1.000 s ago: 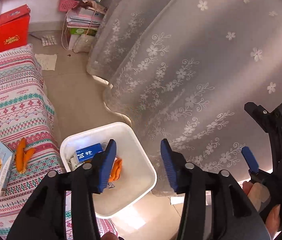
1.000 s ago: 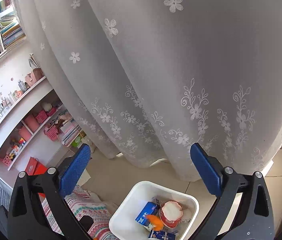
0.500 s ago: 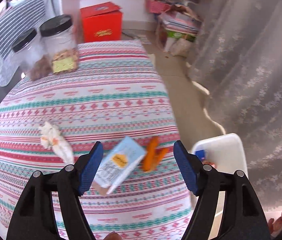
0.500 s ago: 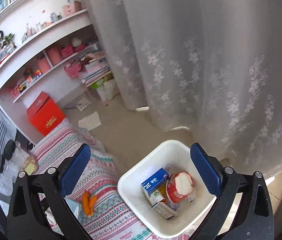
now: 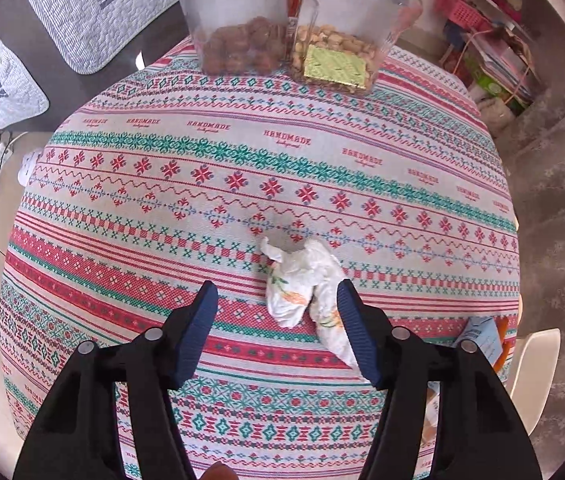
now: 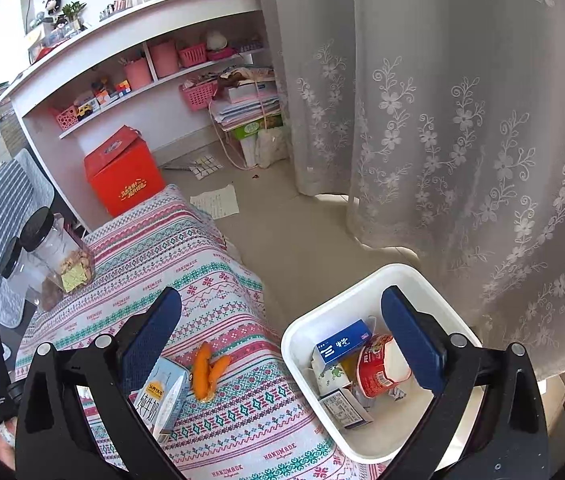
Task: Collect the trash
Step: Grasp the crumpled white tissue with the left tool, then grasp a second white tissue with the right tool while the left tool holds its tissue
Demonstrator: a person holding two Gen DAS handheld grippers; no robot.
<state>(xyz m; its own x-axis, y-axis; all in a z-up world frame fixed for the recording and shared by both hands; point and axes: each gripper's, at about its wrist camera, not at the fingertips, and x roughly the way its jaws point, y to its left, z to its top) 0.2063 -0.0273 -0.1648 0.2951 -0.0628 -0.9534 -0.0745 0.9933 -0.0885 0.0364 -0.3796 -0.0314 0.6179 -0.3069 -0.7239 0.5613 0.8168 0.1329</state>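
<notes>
A crumpled white tissue lies on the patterned tablecloth. My left gripper is open and empty just above the cloth, its right pad beside the tissue. A light blue milk carton and orange peel lie on the cloth near the table edge; the carton also shows in the left wrist view. The white trash bin stands on the floor beside the table and holds a blue box, a red cup and other trash. My right gripper is open and empty, high above the bin and table edge.
Two clear jars of nuts and snacks stand at the table's far edge. A red box, shelves and stacked papers line the wall. A lace curtain hangs right of the bin. Paper sheets lie on the floor.
My left gripper has swung left from the bin over the table to the tissue. My right gripper view has tilted down and left, bringing the table, carton and peel into sight.
</notes>
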